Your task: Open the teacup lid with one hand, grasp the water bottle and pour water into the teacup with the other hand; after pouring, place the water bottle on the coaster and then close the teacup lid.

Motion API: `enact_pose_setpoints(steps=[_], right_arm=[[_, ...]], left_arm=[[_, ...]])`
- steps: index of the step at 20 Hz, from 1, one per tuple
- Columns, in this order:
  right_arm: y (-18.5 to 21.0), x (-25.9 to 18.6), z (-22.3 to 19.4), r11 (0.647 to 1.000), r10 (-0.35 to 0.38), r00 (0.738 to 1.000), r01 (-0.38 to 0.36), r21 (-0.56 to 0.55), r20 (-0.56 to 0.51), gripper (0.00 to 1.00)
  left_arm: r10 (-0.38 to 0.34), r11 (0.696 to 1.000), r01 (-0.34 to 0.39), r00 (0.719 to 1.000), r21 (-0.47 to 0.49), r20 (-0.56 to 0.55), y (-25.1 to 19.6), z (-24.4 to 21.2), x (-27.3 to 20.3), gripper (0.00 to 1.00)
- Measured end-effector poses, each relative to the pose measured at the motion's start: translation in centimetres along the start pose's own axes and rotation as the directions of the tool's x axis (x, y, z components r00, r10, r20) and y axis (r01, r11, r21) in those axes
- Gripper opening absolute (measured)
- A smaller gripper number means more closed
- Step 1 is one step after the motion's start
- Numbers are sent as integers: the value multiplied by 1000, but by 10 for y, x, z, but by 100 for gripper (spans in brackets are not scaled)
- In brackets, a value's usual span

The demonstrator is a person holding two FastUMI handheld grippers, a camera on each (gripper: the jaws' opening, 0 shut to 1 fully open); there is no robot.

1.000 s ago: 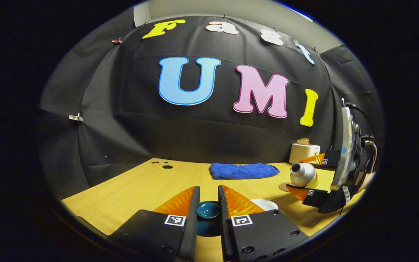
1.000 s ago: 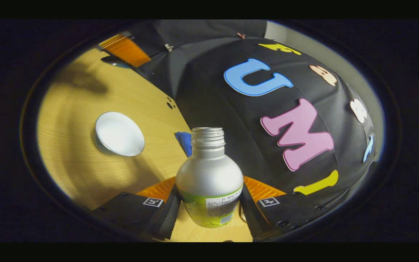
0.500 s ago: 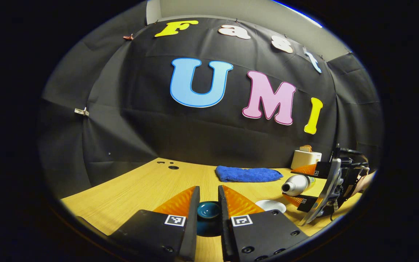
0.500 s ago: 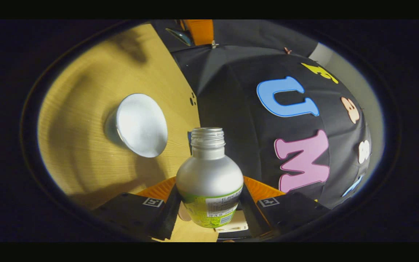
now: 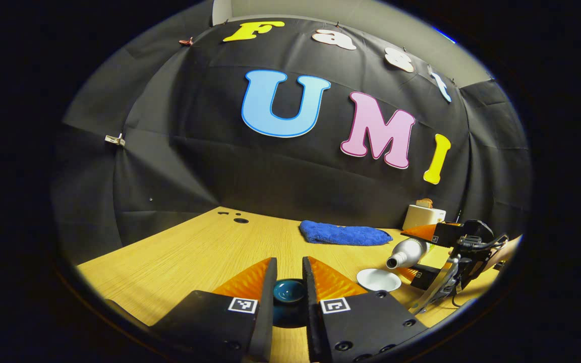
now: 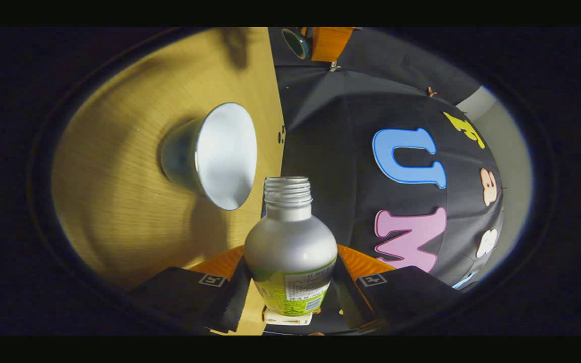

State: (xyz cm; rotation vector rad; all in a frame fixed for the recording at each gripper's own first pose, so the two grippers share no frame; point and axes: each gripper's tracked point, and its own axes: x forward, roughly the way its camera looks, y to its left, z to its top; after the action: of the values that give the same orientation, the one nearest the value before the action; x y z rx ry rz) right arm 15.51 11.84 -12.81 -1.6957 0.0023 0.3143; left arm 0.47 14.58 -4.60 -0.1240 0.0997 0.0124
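My left gripper [image 5: 289, 264] is shut on the dark teal teacup lid [image 5: 289, 291] and holds it above the wooden table [image 5: 210, 252]. To its right the open teacup [image 5: 379, 280] shows its white inside. My right gripper [image 5: 424, 254] holds the silver water bottle [image 5: 402, 254] tipped over, its mouth just above the cup's far rim. In the right gripper view my right gripper [image 6: 290, 252] is shut on the uncapped bottle [image 6: 290, 237], and the teacup [image 6: 215, 156] lies close to the bottle's neck. The lid [image 6: 295, 43] and the left gripper's finger [image 6: 328, 43] sit at the top. I see no water stream.
A blue towel [image 5: 345, 234] lies at the back of the table. A white toaster [image 5: 423, 216] stands at the back right by the wall. Small dark holes [image 5: 240, 220] mark the table's far left.
The right gripper has tipped the bottle further and lowered its mouth towards the teacup, which now looks nearer and larger. The left gripper still holds the lid, shifted only slightly.
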Motion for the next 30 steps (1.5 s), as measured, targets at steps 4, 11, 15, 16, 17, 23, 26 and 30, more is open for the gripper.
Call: enact_pose_setpoints(steps=[4,11,15,16,17,23,26,30], right_arm=[[-2,-4,4,999,-6,1000,7,-48,30,79],[-11,1,7,987,-32,997,42,-154,67,79],[-20,4,7,969,-61,994,81,-235,87,82],[-20,5,5,969,-59,995,78,-235,86,79],[-22,7,5,967,-63,994,82,-239,88,82],[-29,10,8,947,-100,989,129,-294,111,79],[-36,8,10,932,-130,982,167,-321,133,79],[-48,9,11,904,-173,972,219,-367,156,79]], left_arm=[[0,1000,-1,1000,-7,-29,2,-7,1,31],[-5,1000,5,999,-9,-37,-1,-8,1,31],[-10,1000,10,999,-2,-37,-1,-6,2,31],[-11,1000,11,999,-1,-35,-2,-6,1,31],[-9,1000,9,999,-1,-34,-1,-5,0,31],[-2,1000,2,999,2,-33,2,-4,-2,31],[0,1000,0,1000,4,-31,3,-4,-3,31],[-7,1000,7,999,-3,-35,2,-4,-3,31]])
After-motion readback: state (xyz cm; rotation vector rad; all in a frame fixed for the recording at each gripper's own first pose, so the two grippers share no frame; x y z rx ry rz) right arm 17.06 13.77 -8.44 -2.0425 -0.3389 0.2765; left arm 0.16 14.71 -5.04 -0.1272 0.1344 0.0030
